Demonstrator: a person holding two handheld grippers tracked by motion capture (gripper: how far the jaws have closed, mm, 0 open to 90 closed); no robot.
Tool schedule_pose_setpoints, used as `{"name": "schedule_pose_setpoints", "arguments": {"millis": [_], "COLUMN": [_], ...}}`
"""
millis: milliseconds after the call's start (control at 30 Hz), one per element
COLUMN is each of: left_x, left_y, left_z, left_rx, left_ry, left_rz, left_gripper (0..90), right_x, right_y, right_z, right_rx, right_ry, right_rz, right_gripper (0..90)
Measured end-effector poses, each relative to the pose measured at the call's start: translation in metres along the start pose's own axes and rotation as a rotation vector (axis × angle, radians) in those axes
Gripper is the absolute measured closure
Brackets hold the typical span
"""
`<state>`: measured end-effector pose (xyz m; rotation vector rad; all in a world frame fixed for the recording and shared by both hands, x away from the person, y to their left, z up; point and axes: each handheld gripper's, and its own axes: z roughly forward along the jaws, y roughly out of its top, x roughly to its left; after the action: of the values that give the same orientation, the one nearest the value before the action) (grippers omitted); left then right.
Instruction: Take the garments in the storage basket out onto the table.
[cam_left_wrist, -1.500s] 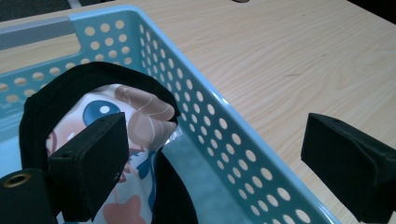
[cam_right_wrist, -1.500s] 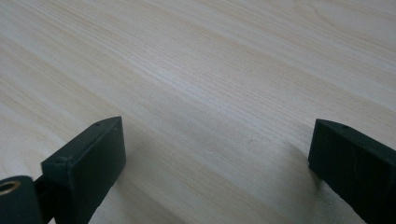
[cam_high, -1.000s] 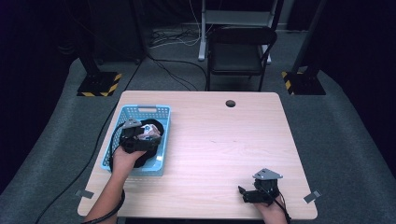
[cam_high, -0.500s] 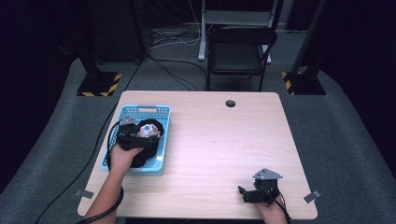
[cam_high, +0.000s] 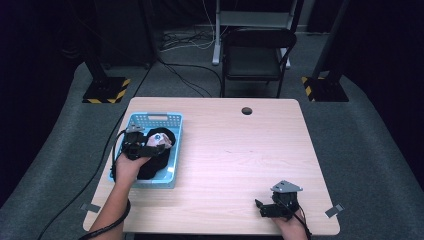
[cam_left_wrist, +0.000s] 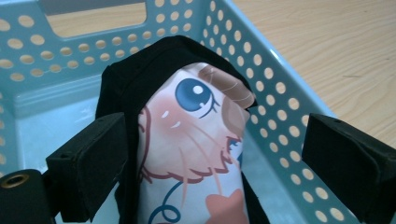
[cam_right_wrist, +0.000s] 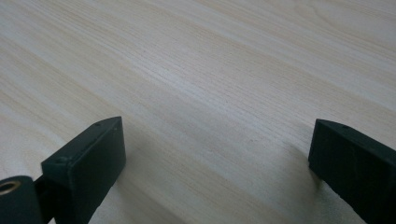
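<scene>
Resting on the desk (cam_high: 235, 160), at its left edge, a blue basket (cam_high: 172, 150) holds the thing in hand: a black cloth (cam_left_wrist: 135, 79) bunched up inside it, with a printed cartoon face on the fold that stands up in the middle. It looks like a soft, light garment, so it should weigh next to nothing but will sag, unfold and trail once lifted. Nothing about it seems fragile or slippery; the fabric should give the pads plenty of bite. The raised fold with the print is probably the best place to pinch, taking several layers at once so the whole piece comes up rather than one loose flap. The basket's perforated walls could snag a hanging corner.

The left tongs (cam_left_wrist: 210, 154) straddle that fold, released and wide; the left pad is at the black edge, the right one well clear. The right tongs (cam_right_wrist: 215, 158) lie released on bare wood near the front right corner, with nothing between them.
</scene>
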<state>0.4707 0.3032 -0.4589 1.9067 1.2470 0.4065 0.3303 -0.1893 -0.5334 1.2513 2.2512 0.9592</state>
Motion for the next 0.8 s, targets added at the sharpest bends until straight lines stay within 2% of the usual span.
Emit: {"name": "schedule_pose_setpoints", "arguments": {"millis": [433, 600, 800], "left_x": [0.006, 0.011, 0.013], "left_y": [0.002, 0.002, 0.002], "left_z": [0.010, 0.015, 0.019], "left_rx": [0.086, 0.109, 0.146], "left_ry": [0.017, 0.011, 0.016], "left_rz": [-0.032, -0.070, -0.086], "left_gripper": [6.7, 6.7, 6.9], "right_x": [0.000, 0.000, 0.000], "right_y": [0.000, 0.000, 0.000], "right_z": [0.000, 0.000, 0.000], "right_rx": [0.000, 0.000, 0.000], "right_ry": [0.000, 0.000, 0.001], "right_rz": [0.000, 0.000, 0.001], "right_gripper": [3.3, 3.3, 3.2]}}
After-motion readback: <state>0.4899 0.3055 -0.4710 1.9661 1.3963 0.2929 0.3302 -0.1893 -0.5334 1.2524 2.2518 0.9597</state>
